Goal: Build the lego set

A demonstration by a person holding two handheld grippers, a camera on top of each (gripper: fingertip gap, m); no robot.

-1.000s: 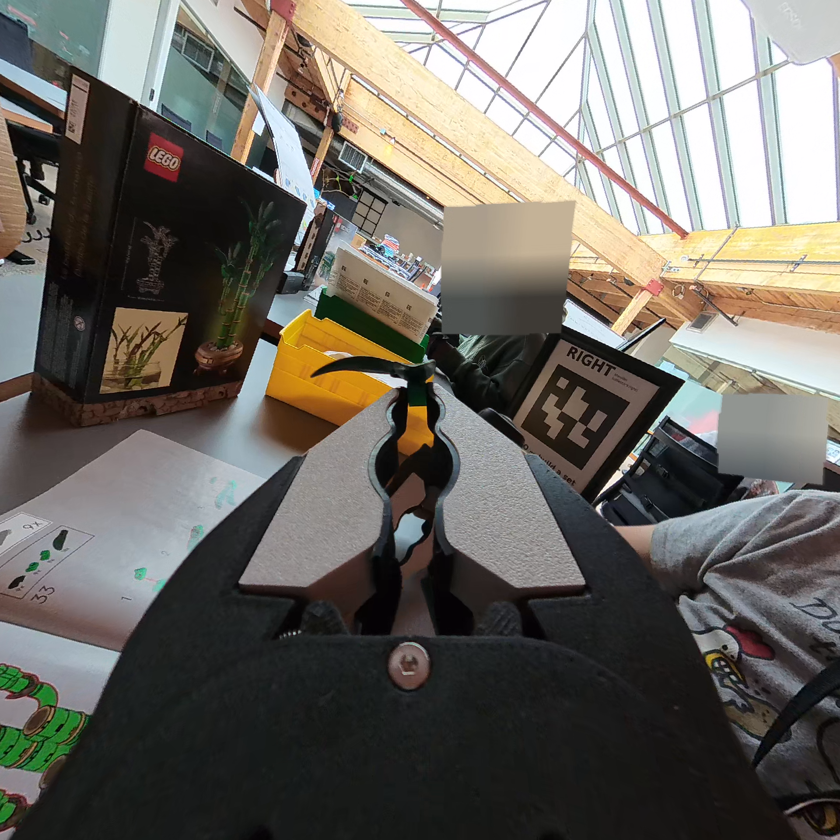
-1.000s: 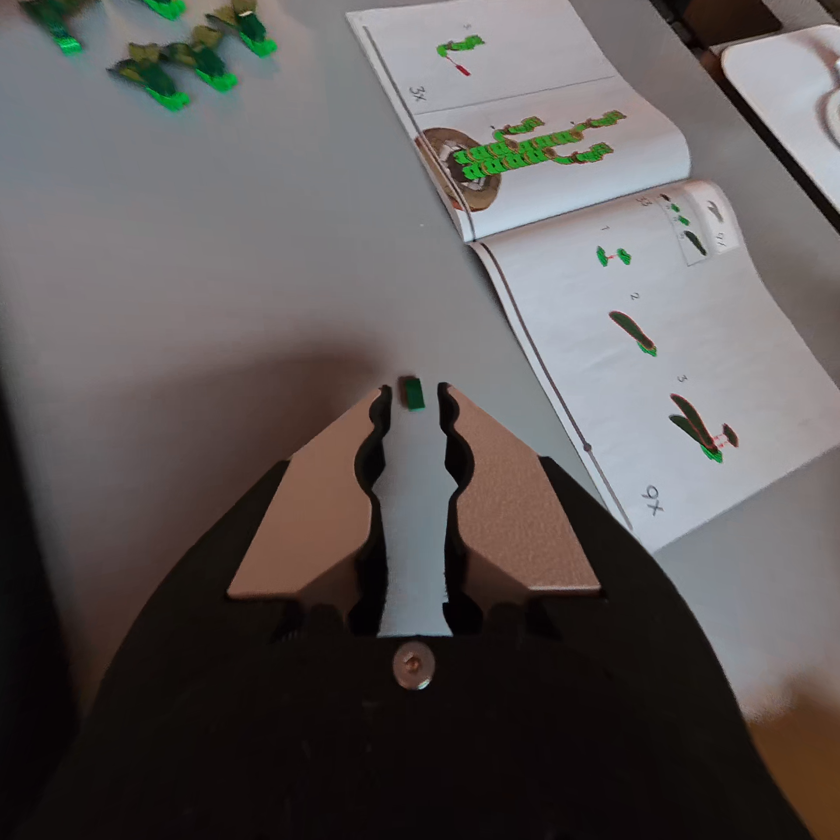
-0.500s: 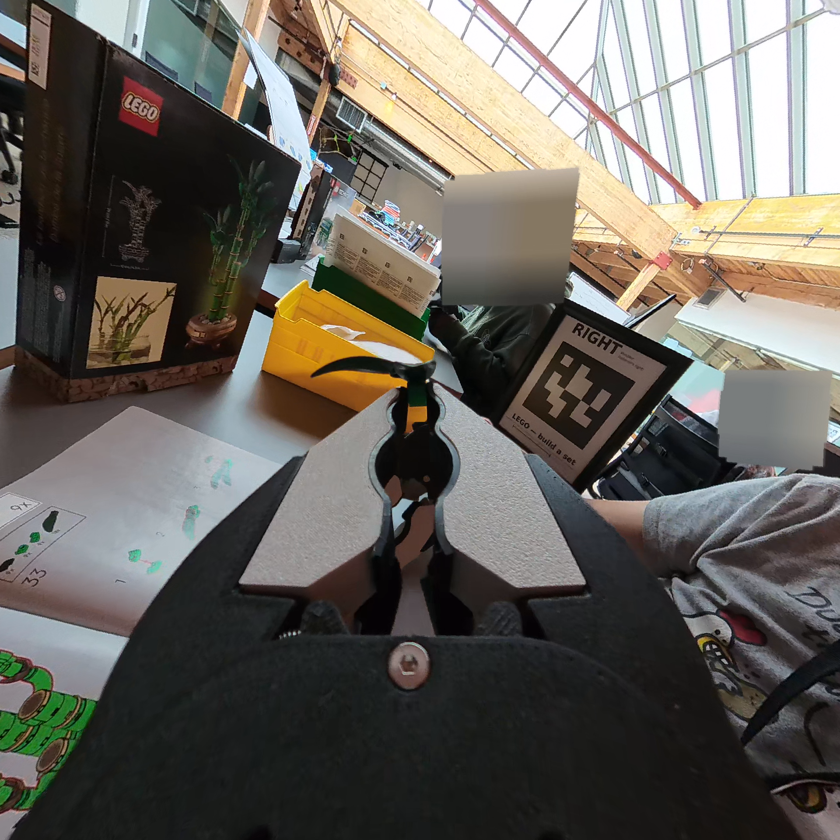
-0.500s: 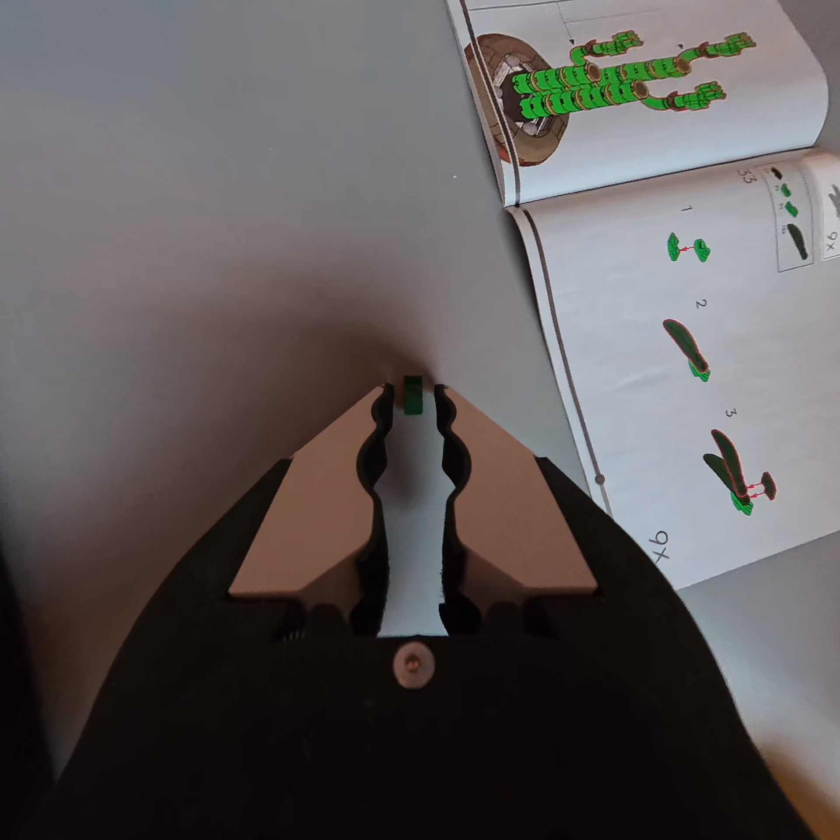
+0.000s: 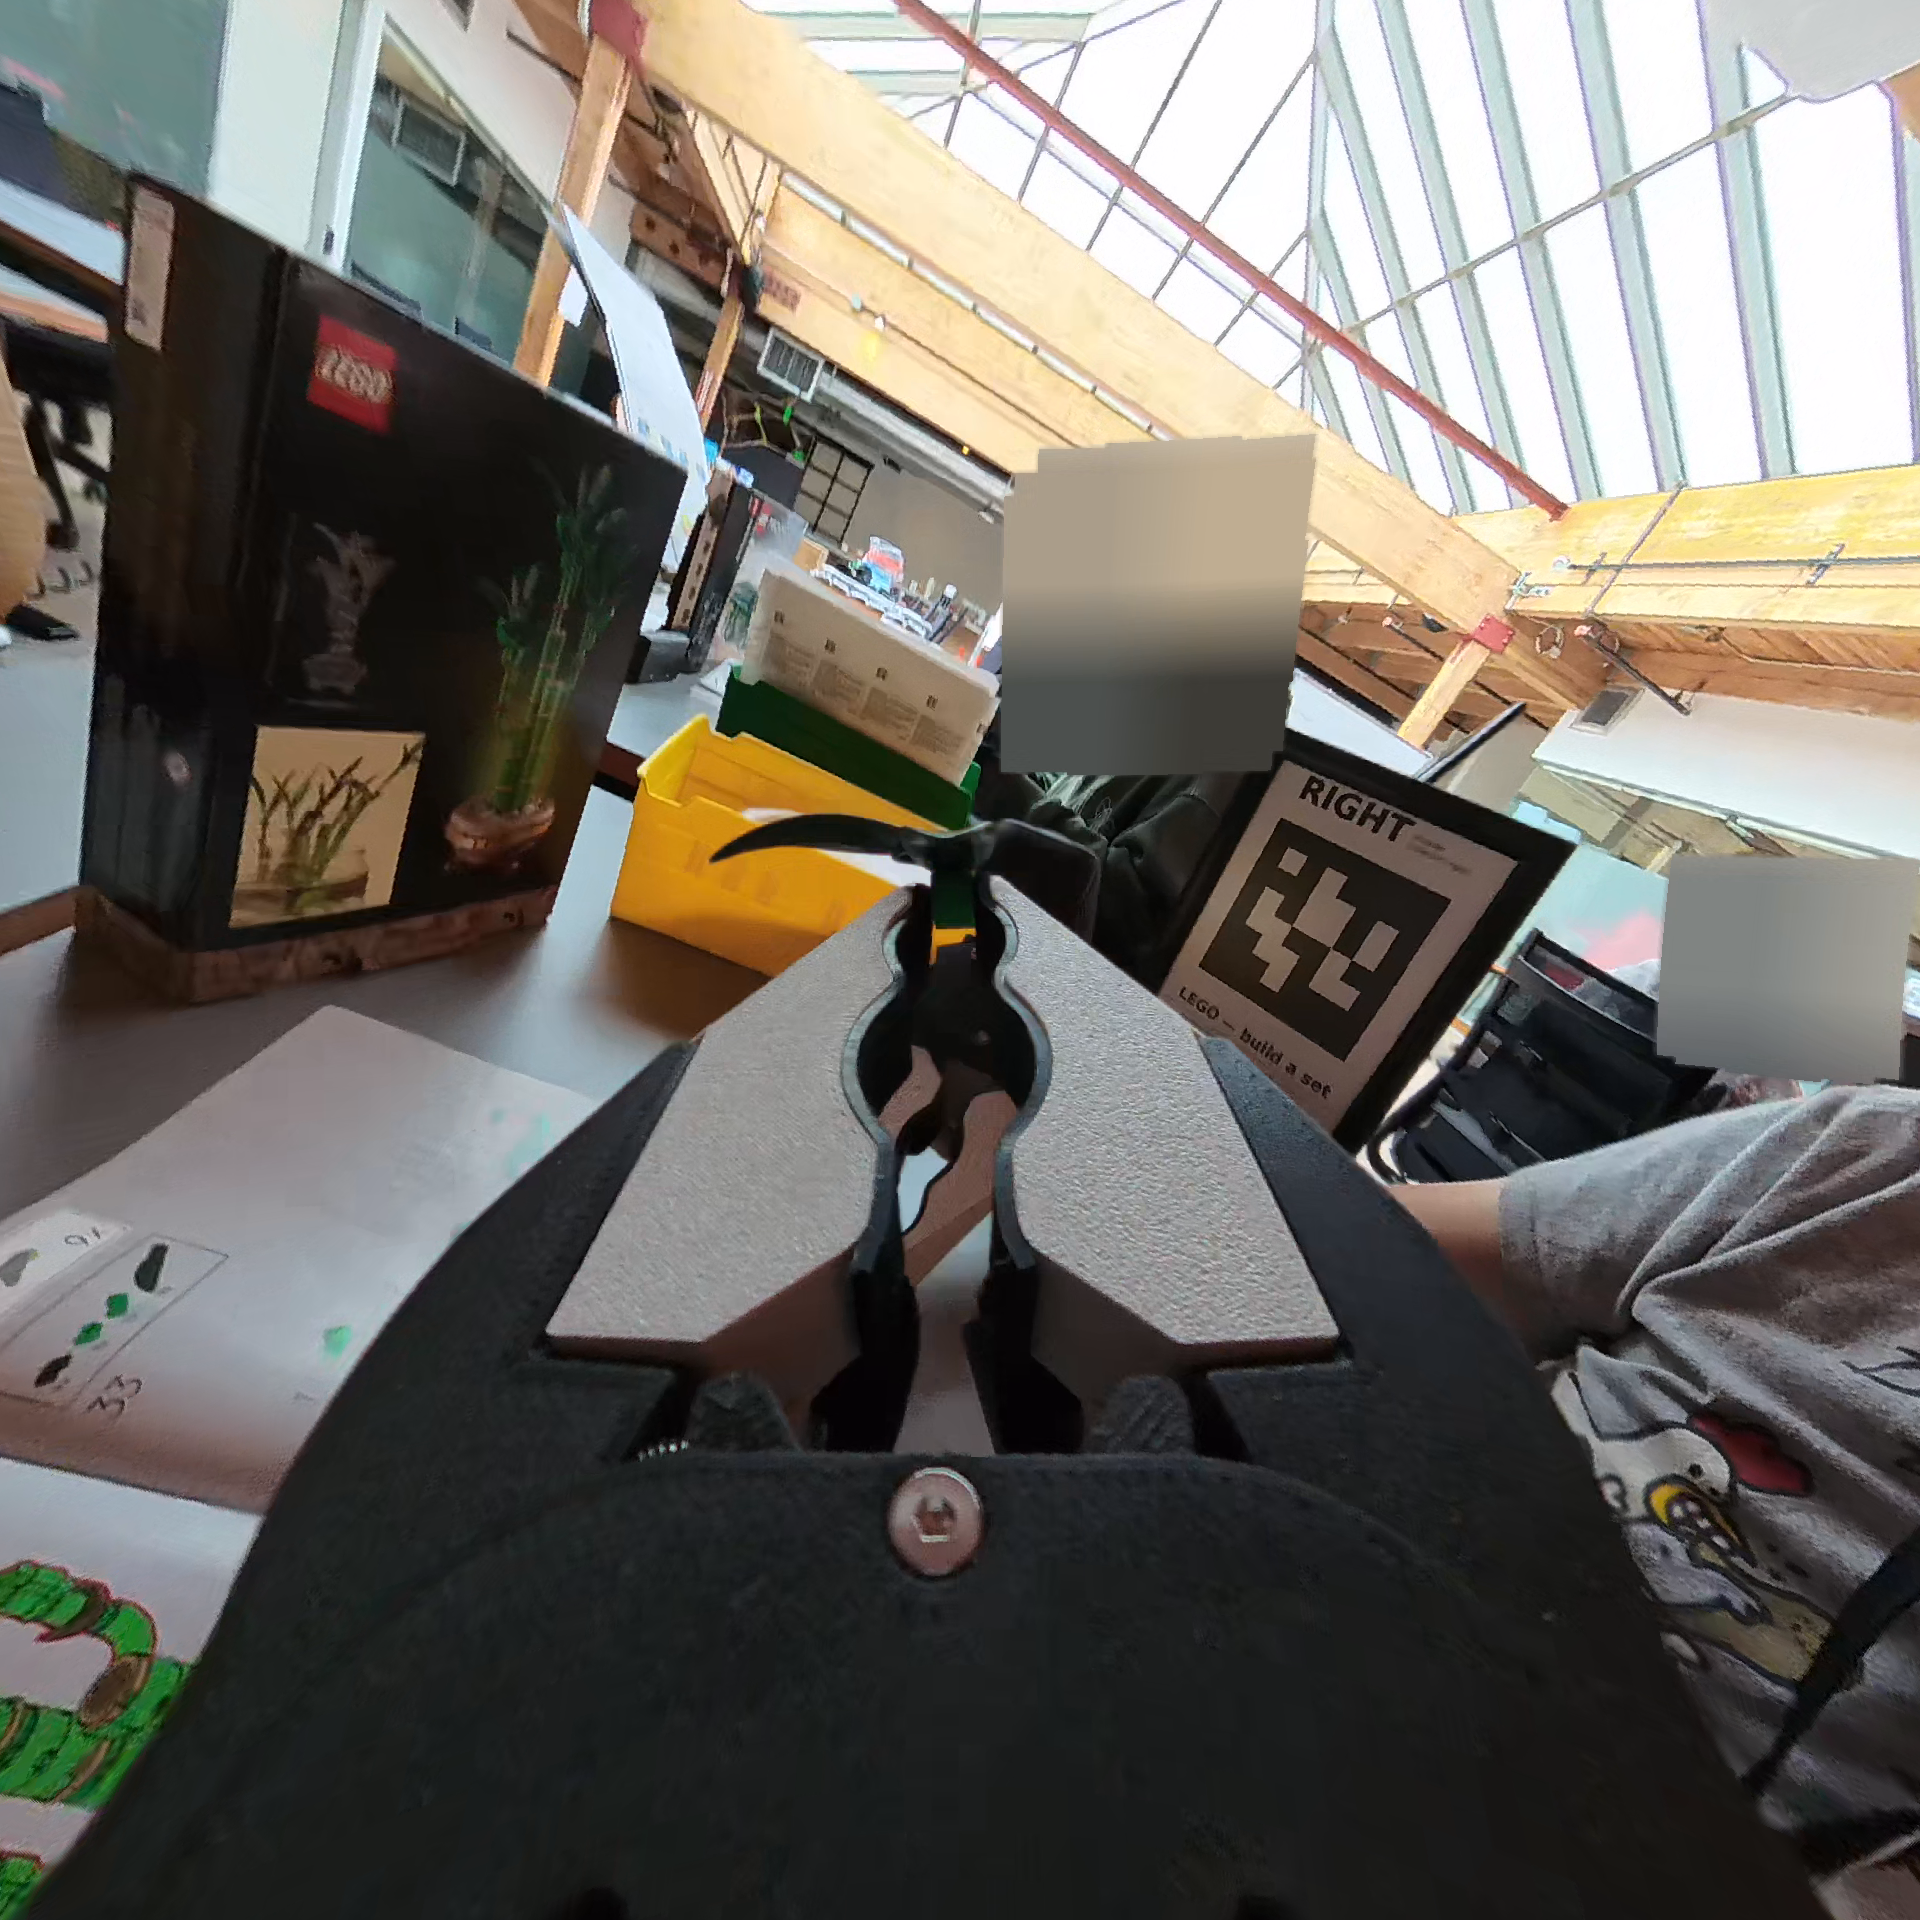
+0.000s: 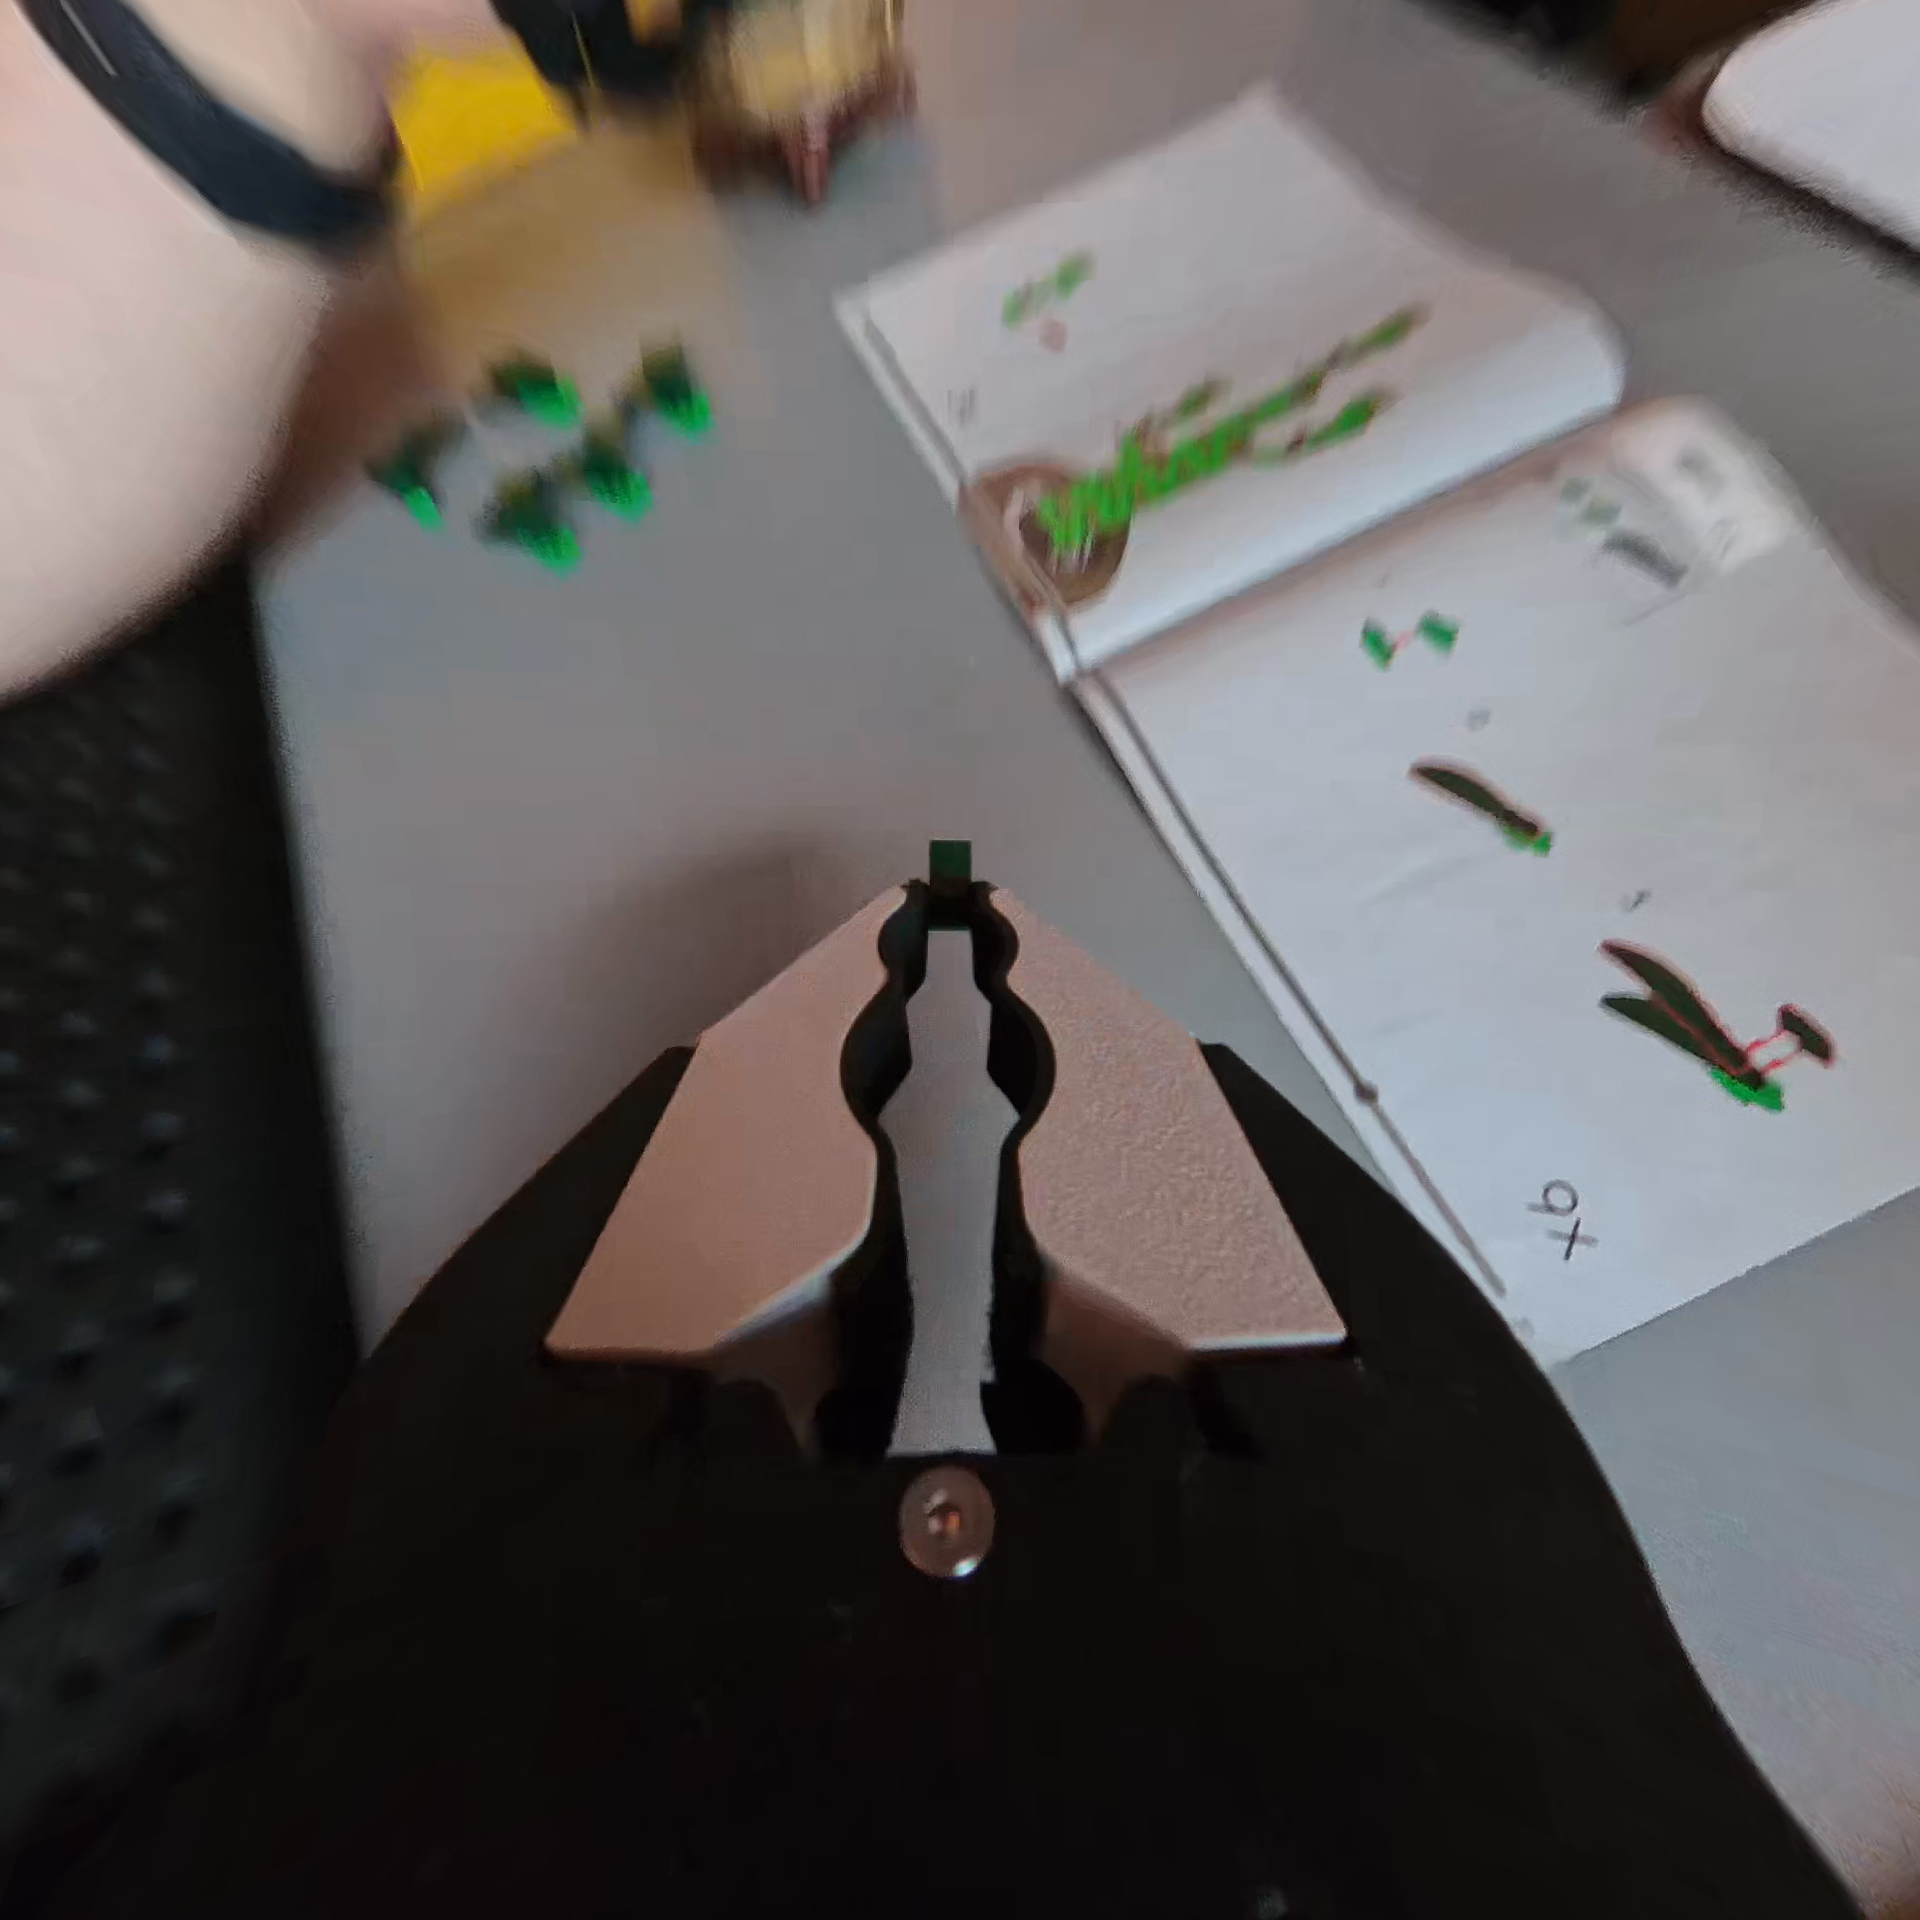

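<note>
My left gripper (image 5: 951, 902) is shut on a small leaf assembly (image 5: 940, 862): dark curved leaves on a green stem piece, held up in the air above the table. My right gripper (image 6: 950, 900) is shut on a small green brick (image 6: 951, 873) and holds it above the grey table (image 6: 623, 790). Several finished green leaf assemblies (image 6: 540, 457) lie on the table at the upper left of the right wrist view, which is blurred. The open instruction booklet (image 6: 1455, 727) lies to the right; it also shows in the left wrist view (image 5: 260, 1195).
The black set box (image 5: 343, 644) stands at the back left, with a yellow bin (image 5: 758, 862) and a green bin (image 5: 842, 738) beside it. A black-framed marker sign (image 5: 1340, 935) stands behind. A person in a grey shirt (image 5: 1714, 1351) is at the right. A forearm (image 6: 135, 343) crosses the upper left.
My right gripper has closed on the small green brick and lifted it off the table, tilting up and back. My left gripper has kept its hold on the leaf assembly and shifted slightly.
</note>
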